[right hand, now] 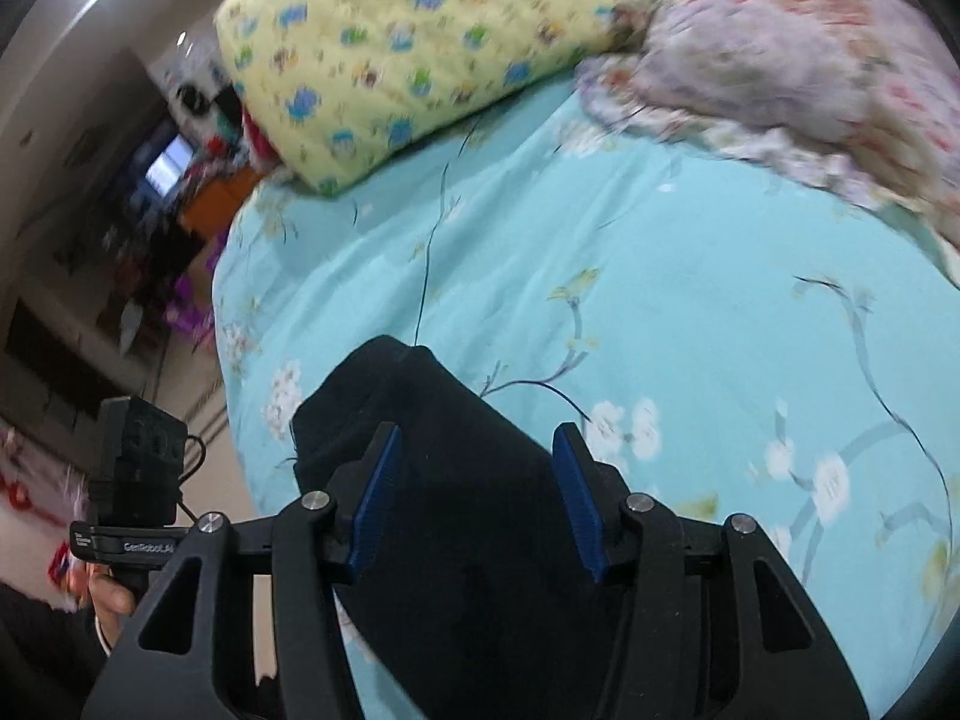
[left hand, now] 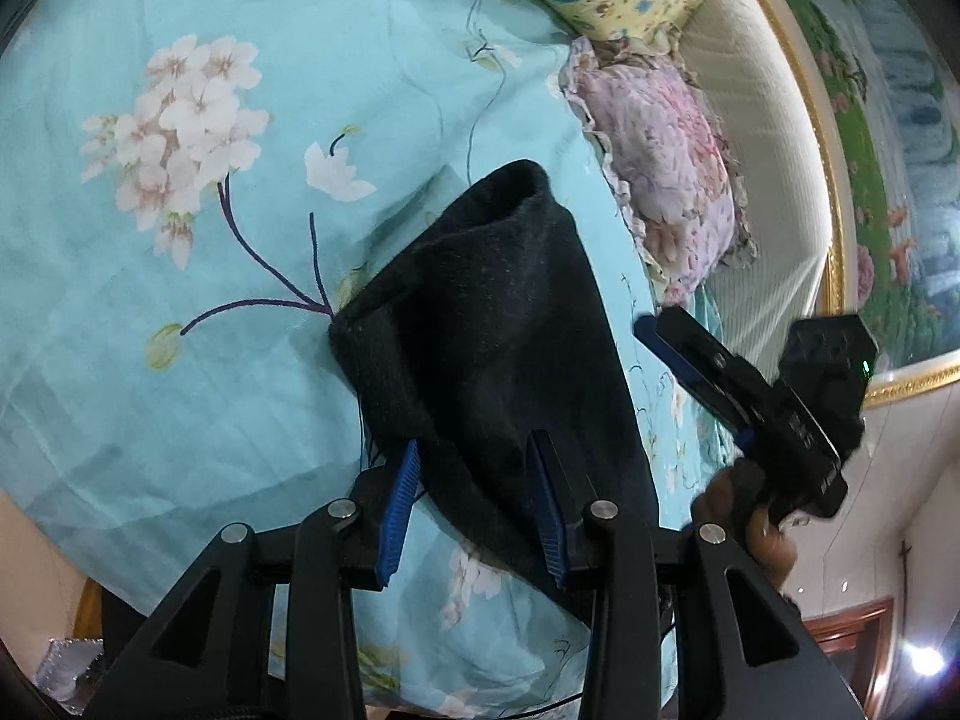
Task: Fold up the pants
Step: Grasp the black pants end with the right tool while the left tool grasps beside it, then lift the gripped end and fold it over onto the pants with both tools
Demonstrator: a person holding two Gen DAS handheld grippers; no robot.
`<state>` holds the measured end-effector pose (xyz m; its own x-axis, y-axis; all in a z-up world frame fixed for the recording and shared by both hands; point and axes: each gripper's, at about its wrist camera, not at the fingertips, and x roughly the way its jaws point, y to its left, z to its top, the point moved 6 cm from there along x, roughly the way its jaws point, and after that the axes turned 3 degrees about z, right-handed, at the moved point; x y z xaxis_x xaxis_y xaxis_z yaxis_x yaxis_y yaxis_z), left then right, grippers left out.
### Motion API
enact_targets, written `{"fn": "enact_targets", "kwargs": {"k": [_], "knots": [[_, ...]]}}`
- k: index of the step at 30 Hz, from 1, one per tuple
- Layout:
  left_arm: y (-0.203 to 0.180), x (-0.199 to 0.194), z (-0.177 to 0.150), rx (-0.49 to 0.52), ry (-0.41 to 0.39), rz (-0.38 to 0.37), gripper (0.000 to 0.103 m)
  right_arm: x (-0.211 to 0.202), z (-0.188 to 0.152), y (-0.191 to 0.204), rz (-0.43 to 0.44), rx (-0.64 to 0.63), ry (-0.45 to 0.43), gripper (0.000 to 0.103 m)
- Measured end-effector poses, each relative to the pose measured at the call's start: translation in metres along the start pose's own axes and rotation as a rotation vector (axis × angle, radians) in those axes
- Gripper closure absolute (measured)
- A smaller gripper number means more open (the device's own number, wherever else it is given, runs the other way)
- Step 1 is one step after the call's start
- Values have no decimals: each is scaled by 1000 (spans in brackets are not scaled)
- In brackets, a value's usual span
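The black pants [left hand: 498, 324] lie folded in a narrow strip on the turquoise flowered bedspread [left hand: 240, 240]. My left gripper [left hand: 474, 450] is open, its blue pads on either side of the strip's near end, above the cloth. My right gripper shows at the right of the left wrist view [left hand: 654, 324], beside the pants. In the right wrist view the pants [right hand: 456, 480] lie under my open right gripper [right hand: 474, 438], and the left gripper's body [right hand: 141, 468] shows at the lower left.
A yellow patterned pillow [right hand: 420, 48] and a pink flowered pillow [right hand: 780, 60] lie at the head of the bed. A cream headboard with gold trim [left hand: 774, 138] runs behind them. The bed's edge [right hand: 225, 324] drops to a cluttered room on the left.
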<state>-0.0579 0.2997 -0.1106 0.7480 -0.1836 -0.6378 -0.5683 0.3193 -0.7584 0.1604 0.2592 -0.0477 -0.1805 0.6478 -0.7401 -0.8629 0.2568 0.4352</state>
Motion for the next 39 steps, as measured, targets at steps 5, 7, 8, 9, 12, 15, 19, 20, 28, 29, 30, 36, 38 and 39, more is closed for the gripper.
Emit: {"fn": "enact_targets", "kwargs": {"k": [5, 7, 8, 9, 12, 15, 19, 20, 28, 29, 30, 36, 38, 39], "knots": [[0, 5, 3, -30, 6, -5, 64, 35, 16, -4, 63, -34, 102, 49], [0, 6, 5, -48, 16, -5, 64, 45, 21, -5, 96, -34, 127, 49], [0, 6, 5, -56, 19, -8, 64, 50, 22, -5, 112, -39, 147, 49], [0, 6, 5, -59, 22, -5, 64, 54, 24, -5, 116, -41, 155, 49], [1, 4, 5, -88, 19, 1, 64, 61, 25, -8, 140, -38, 181, 49], [4, 0, 3, -104, -3, 43, 63, 63, 25, -7, 160, -50, 199, 49], [6, -1, 7, -116, -37, 57, 59, 68, 24, -4, 193, -63, 220, 49], [5, 1, 9, -115, -37, 58, 58, 69, 24, -3, 206, -67, 227, 49], [-2, 18, 26, -89, -62, 76, 61, 87, 22, 3, 269, -82, 284, 49], [-2, 18, 27, -83, -65, 80, 66, 90, 21, 4, 276, -86, 289, 49], [-2, 19, 28, -75, -69, 92, 70, 92, 21, 5, 281, -87, 297, 49], [-8, 18, 31, -28, -75, 100, 83, 95, 19, 18, 242, -133, 295, 72], [-16, 14, 30, 0, -89, 91, 85, 86, 19, 19, 222, -141, 273, 77], [-24, 11, 30, 24, -100, 88, 85, 80, 19, 20, 215, -140, 259, 79]]}}
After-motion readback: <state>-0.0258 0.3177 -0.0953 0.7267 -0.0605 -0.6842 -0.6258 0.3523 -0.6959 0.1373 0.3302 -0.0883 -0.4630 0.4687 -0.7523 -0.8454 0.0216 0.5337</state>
